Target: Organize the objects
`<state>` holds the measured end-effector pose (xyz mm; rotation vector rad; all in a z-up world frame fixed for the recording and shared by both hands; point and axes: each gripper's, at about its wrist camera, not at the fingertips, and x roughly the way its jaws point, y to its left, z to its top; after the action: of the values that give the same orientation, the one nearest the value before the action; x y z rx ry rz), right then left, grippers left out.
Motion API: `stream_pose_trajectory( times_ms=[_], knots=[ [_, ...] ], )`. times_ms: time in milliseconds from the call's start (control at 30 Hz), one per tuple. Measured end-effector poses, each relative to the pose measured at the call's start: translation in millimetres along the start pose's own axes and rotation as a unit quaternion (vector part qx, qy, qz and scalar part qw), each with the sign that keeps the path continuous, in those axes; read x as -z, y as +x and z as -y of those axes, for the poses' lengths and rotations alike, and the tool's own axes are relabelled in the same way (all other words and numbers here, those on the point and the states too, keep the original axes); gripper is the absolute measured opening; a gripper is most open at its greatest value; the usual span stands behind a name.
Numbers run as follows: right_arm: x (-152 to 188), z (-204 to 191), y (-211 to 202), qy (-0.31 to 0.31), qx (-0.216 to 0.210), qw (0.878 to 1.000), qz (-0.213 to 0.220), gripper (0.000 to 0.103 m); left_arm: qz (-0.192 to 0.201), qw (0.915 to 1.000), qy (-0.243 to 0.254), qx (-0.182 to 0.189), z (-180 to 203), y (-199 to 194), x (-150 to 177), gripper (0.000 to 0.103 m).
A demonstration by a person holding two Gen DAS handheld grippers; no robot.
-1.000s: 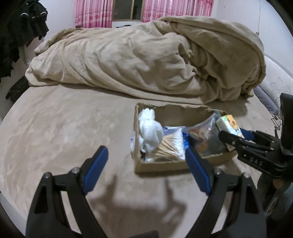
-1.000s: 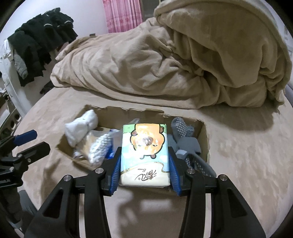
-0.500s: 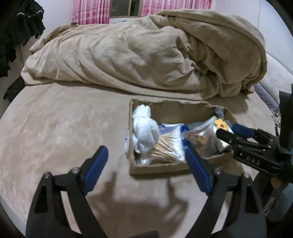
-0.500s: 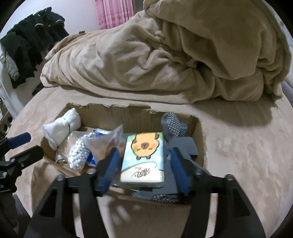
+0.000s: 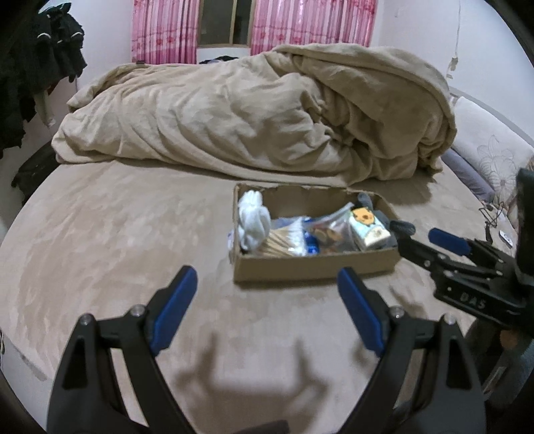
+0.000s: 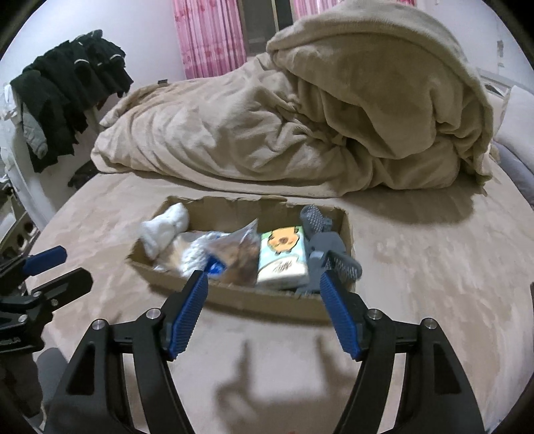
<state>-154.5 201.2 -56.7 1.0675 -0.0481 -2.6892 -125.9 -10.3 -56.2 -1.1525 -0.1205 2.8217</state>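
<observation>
A shallow cardboard box [image 5: 310,267] [image 6: 267,302] sits on the bed. Inside it lie a white rolled sock [image 5: 253,217] [image 6: 163,227], a bag of cotton swabs [image 5: 287,237], a clear bag of small items [image 6: 240,250], a tissue pack with a cartoon animal [image 5: 368,227] [image 6: 282,257] and grey dotted socks [image 6: 317,223]. My right gripper [image 6: 263,287] hangs just in front of the box, its jaws opening, with nothing between them. My left gripper [image 5: 267,287] stands open over bare bed, nearer than the box. The right gripper [image 5: 424,233] also shows at the right of the left wrist view.
A big beige duvet [image 5: 260,110] [image 6: 300,127] is heaped behind the box. Dark clothes [image 6: 66,86] hang at the left wall. Pink curtains [image 5: 167,30] flank a window. A pale pillow [image 5: 487,147] lies at the right edge. The beige sheet [image 5: 116,233] spreads left of the box.
My right gripper let go of the tissue pack, which now lies in the box, and its jaws widened. Both grippers drew back and up from the box.
</observation>
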Motion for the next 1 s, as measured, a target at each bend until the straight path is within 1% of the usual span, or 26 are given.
stream_pose_trajectory(
  times_ms=[100,333,433,633,767,833,900,1000],
  knots=[
    [9.0,-5.7,-20.2,0.000,0.001,1.000,0.006,0.077,-0.001,1.0000,-0.003,0.004,-0.5,-11.6,12.5,0.090],
    [33.8,-17.0,-63.6,0.004,0.000,1.000,0.016,0.077,-0.006,1.0000,0.002,0.007,2.4,-33.1,42.5,0.090],
    [43.9,-21.3,-78.3,0.003,0.000,1.000,0.021,0.077,0.003,1.0000,0.007,0.006,4.2,-46.3,52.4,0.095],
    [62.8,-27.5,-102.1,0.005,-0.003,0.999,0.035,0.077,0.011,0.9999,0.009,-0.003,9.5,-67.2,71.7,0.096],
    [75.2,-28.4,-114.8,0.010,-0.002,0.999,0.050,0.077,0.023,0.9995,0.018,-0.012,14.9,-79.7,83.6,0.102],
    [81.9,-27.8,-119.9,0.014,0.000,0.998,0.054,0.077,0.034,0.9990,0.027,-0.009,18.8,-87.5,89.4,0.102],
    [87.2,-27.3,-125.5,0.016,-0.001,0.998,0.061,0.077,0.045,0.9983,0.033,-0.015,21.3,-95.0,96.0,0.102],
    [95.6,-26.2,-134.6,0.021,-0.004,0.997,0.073,0.077,0.054,0.9982,0.022,-0.015,21.0,-104.8,103.5,0.102]
  ],
)
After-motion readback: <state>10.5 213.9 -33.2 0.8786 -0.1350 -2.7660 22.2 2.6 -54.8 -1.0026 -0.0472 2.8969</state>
